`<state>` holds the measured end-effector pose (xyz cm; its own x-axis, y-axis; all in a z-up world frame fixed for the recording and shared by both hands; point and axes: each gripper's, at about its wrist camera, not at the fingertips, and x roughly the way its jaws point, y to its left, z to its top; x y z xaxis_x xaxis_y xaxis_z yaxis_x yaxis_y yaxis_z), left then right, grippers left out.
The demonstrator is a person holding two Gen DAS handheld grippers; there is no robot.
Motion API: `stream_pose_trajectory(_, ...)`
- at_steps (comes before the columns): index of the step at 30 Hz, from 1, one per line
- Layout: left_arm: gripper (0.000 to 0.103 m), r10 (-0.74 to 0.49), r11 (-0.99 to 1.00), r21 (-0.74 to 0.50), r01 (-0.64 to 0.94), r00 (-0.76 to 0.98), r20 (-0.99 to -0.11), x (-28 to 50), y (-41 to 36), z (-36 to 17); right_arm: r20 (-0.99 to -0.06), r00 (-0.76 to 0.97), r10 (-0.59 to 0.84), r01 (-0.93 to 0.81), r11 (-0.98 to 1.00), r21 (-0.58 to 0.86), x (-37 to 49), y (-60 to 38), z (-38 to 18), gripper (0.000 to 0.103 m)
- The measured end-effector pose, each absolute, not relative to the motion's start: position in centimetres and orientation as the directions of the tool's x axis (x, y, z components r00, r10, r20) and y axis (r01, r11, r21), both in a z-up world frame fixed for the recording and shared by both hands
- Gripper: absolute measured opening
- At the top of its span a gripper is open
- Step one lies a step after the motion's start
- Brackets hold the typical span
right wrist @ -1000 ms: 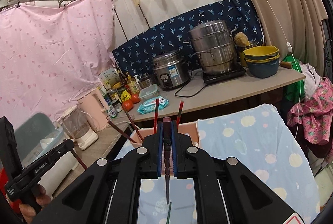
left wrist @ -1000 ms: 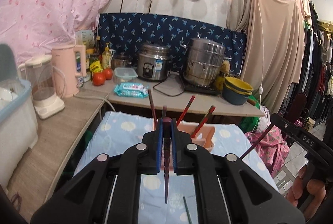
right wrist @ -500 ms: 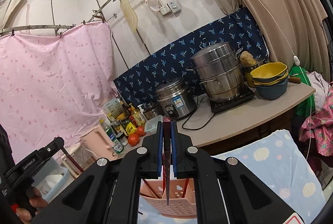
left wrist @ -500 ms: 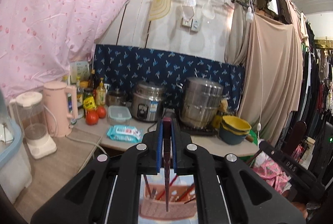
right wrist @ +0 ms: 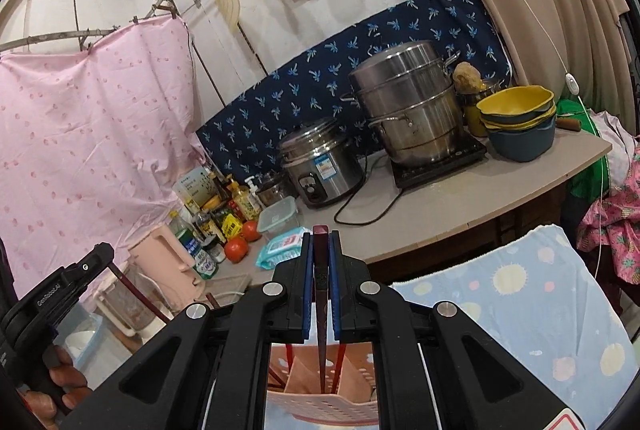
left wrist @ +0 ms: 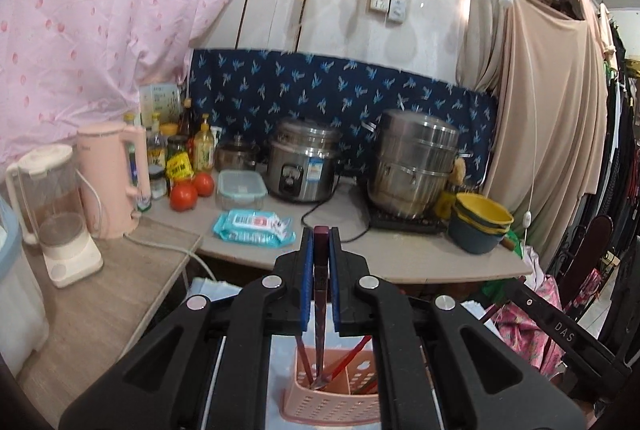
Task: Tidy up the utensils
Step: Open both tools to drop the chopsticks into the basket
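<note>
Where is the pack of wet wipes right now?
In the left wrist view, the wet wipes pack lies flat on the counter, in front of the lidded plastic container and right of the tomatoes.

2 tomatoes, 2 steel pots, 1 pink kettle, 1 pink basket

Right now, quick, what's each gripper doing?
Left gripper: shut on a dark red chopstick, tip down in the pink basket.
Right gripper: shut on another dark red chopstick.

Even, soft daylight, sharp focus, strong fisheye bending with dark vignetted corners.
</note>
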<state>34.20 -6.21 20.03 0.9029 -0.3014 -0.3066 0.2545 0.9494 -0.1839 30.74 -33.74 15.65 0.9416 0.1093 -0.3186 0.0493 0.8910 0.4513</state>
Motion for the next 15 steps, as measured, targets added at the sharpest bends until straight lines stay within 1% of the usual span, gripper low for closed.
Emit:
stream_pose_trajectory(4,0.007,-0.299,0.951,-0.185,0.249,0.893,-0.336,34.5,-6.2,18.3,-0.356,0.928,0.114,0.057,0.898,0.437,31.4,-33.2,14.0,0.007)
stream_pose_trajectory(9,0.007,-0.296,0.952,-0.188,0.243,0.887,-0.354,34.5,-6.3,17.6,-0.378,0.919,0.114,0.062,0.905,0.422,31.7,-32.7,13.1,0.007)
stream_pose_trajectory(11,0.008,-0.289,0.954,-0.185,0.236,0.889,-0.356,34.4,-6.3,17.6,-0.375,0.92,0.109,0.065,0.904,0.423,31.5,-32.6,13.0,0.01)
stream_pose_trajectory(13,0.012,-0.28,0.957,-0.181,0.228,0.89,-0.359,34.1,-6.2,17.5,-0.374,0.922,0.098,0.073,0.906,0.418,31.3,-32.6,13.1,0.017)
stream_pose_trajectory(14,0.019,-0.279,0.957,-0.182,0.226,0.89,-0.361,34.1,-6.1,17.5,-0.372,0.924,0.092,0.077,0.907,0.414,31.1,-32.6,13.2,0.019)
stream_pose_trajectory(15,0.023,-0.273,0.958,-0.183,0.219,0.891,-0.361,34.0,-6.0,17.4,-0.37,0.925,0.086,0.08,0.908,0.412,31.0,-32.6,13.2,0.026)
